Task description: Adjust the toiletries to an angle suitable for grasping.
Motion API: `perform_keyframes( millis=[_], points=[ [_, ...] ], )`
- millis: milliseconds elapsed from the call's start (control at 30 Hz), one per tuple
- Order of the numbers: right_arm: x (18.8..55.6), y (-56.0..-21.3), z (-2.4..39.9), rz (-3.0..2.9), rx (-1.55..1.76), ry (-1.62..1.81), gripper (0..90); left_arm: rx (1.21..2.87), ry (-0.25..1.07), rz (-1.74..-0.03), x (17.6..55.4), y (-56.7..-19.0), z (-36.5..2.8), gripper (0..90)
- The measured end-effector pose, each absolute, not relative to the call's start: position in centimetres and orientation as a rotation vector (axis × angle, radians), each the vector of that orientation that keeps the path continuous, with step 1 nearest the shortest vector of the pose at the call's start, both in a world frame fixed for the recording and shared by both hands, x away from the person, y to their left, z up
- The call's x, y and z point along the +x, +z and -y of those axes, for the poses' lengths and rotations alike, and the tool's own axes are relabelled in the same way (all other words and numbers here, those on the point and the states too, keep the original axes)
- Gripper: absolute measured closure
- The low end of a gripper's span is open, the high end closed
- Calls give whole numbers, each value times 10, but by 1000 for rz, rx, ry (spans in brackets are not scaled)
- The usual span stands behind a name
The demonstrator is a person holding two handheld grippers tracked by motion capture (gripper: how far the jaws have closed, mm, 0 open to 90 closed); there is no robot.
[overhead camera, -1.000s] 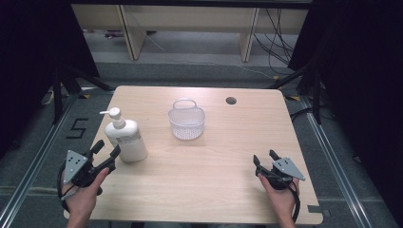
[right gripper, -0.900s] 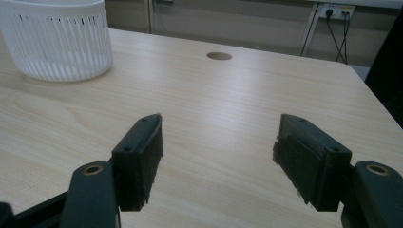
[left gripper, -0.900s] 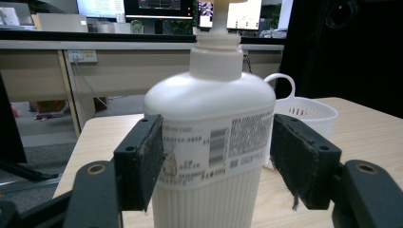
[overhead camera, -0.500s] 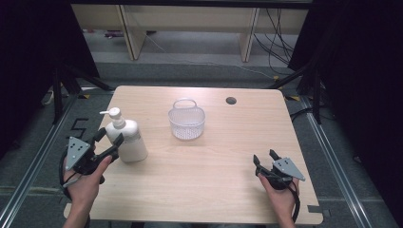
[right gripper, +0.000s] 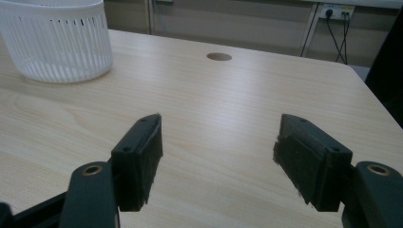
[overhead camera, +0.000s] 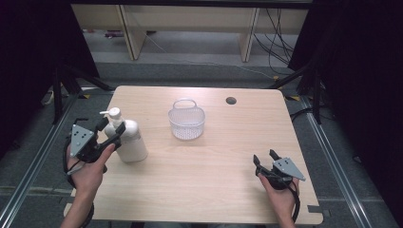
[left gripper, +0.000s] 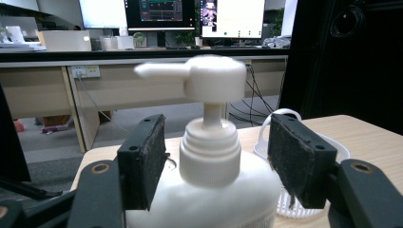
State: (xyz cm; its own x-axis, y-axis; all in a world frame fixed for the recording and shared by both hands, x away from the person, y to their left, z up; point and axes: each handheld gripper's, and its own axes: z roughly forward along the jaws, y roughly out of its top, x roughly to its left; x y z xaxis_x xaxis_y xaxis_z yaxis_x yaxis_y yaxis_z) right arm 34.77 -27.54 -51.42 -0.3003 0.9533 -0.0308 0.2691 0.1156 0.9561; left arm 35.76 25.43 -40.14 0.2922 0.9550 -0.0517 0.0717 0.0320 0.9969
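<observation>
Left gripper (overhead camera: pixel 110 132), jaws apart and just closing, straddles the neck of the white plastic pump bottle (left gripper: pixel 209 156), apparently without contact; right gripper (overhead camera: pixel 266 160) rests, jaws apart.

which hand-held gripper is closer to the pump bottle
Left. The left hand-held gripper straddles the pump bottle at its neck, pads apart from it. The right hand-held gripper rests open near the table's right front corner.
</observation>
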Motion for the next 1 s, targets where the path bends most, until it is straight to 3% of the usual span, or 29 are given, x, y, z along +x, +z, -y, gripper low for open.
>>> perform_keyframes(
  millis=[1000],
  points=[
    [349,-514,277,-1685,1189,1226,328,1353,1006,-1120,378,-388,-236,499]
  ],
)
